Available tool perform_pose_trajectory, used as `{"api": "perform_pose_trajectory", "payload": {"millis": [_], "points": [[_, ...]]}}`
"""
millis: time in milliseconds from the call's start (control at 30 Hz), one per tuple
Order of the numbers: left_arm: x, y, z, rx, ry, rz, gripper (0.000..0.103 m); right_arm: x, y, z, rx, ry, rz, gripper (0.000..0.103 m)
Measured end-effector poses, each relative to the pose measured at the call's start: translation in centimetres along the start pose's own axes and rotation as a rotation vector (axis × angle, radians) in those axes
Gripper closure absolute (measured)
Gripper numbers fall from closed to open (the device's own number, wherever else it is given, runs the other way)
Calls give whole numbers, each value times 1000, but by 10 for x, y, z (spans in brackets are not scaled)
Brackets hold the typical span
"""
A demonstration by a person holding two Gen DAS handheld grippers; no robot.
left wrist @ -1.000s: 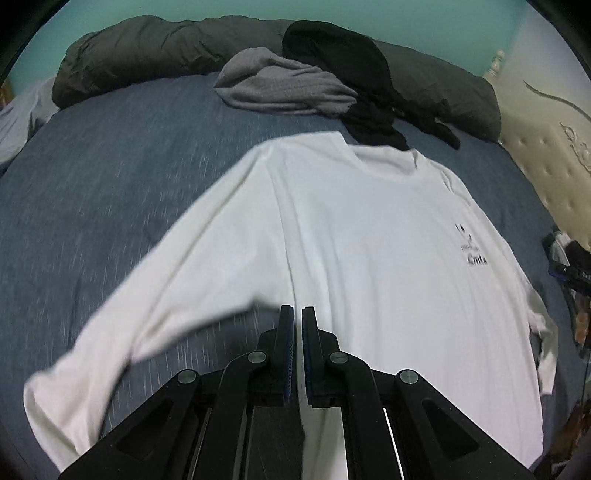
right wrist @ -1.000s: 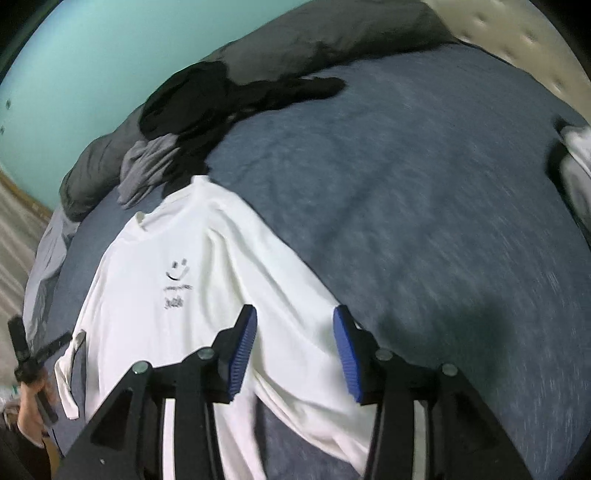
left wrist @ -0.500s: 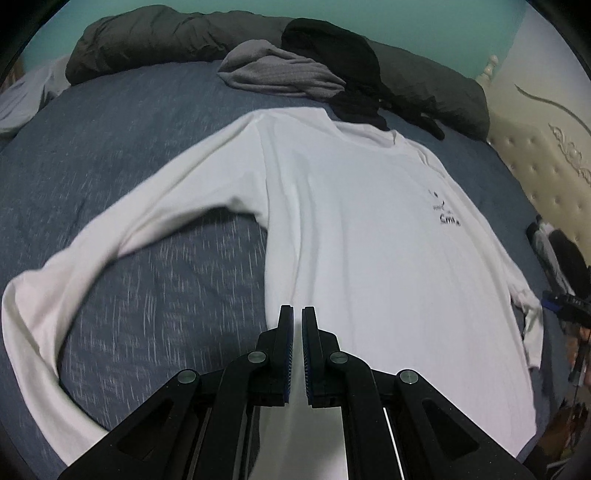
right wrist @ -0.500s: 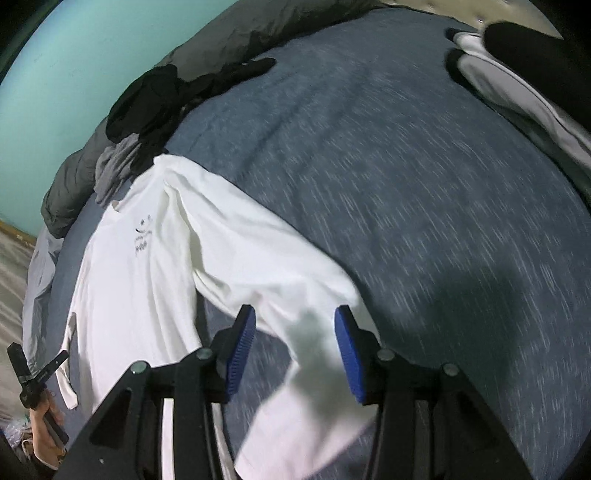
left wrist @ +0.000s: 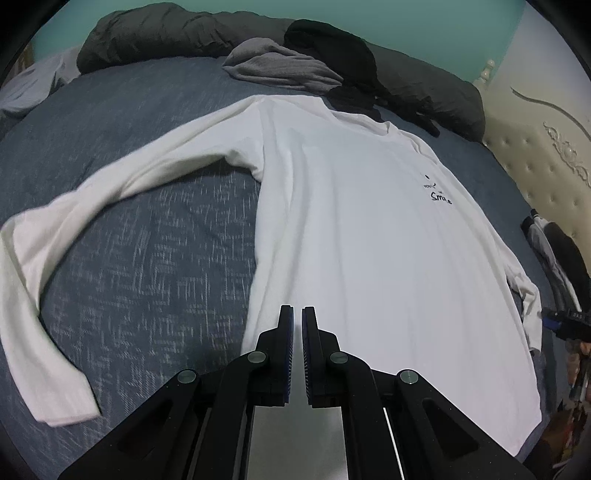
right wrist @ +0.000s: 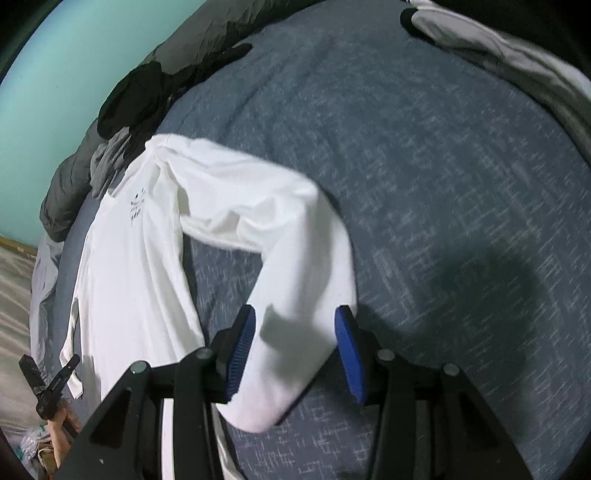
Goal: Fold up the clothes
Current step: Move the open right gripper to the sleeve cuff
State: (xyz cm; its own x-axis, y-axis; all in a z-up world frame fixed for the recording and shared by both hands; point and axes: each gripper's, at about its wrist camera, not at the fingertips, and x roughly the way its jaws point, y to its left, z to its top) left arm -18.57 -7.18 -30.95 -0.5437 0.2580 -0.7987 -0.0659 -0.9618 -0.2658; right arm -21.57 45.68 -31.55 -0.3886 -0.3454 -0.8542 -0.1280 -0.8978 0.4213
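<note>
A white long-sleeved shirt (left wrist: 369, 229) lies face up and spread flat on a blue-grey bed (left wrist: 140, 266), its collar toward the far heap of dark bedding (left wrist: 177, 33) and grey and black clothes (left wrist: 280, 66), its hem toward the cameras. At the left of the left wrist view, one sleeve (left wrist: 48, 258) bends out from the shoulder and curls back toward the near edge, cuff lying well apart from the body of the shirt. The left gripper (left wrist: 296, 317) hovers over the hem near that side seam, its jaws drawn almost together with nothing between them. In the right wrist view the other sleeve (right wrist: 295, 295) arcs away from the body and runs down toward the camera, its long axis pointing nearly straight into the right gripper (right wrist: 295, 332), whose blue pads (right wrist: 242, 343) stand parted on either side of the forearm cloth without pressing it. The right hand appears the nearer to a grasp: closing there would likely catch the sleeve just above its cuff for folding across the chest.
</note>
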Motion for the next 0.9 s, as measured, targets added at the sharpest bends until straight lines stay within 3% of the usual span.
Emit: {"api": "perform_pose_trajectory", "payload": {"millis": [100,200,300,667,800,900], "points": [[4,-1,-6,-3,9,-8,98,5,2,-6,-1,21,-2,60],[4,-2,-7,2,0,-16,98,7,5,-11,-20,19,1,88],[5,-1,-8,-3,-8,-20,98,4,8,-12,-47,2,-18,98],[6,-11,-13,-10,-5,-73,98,-58,-19,24,-91,-153,-159,100],[3,-13,-12,-4,-10,-78,98,-58,-36,28,-50,-137,-125,99],[2,-12,-11,-12,-12,-80,98,-63,-48,24,-5,-172,-121,97]]}}
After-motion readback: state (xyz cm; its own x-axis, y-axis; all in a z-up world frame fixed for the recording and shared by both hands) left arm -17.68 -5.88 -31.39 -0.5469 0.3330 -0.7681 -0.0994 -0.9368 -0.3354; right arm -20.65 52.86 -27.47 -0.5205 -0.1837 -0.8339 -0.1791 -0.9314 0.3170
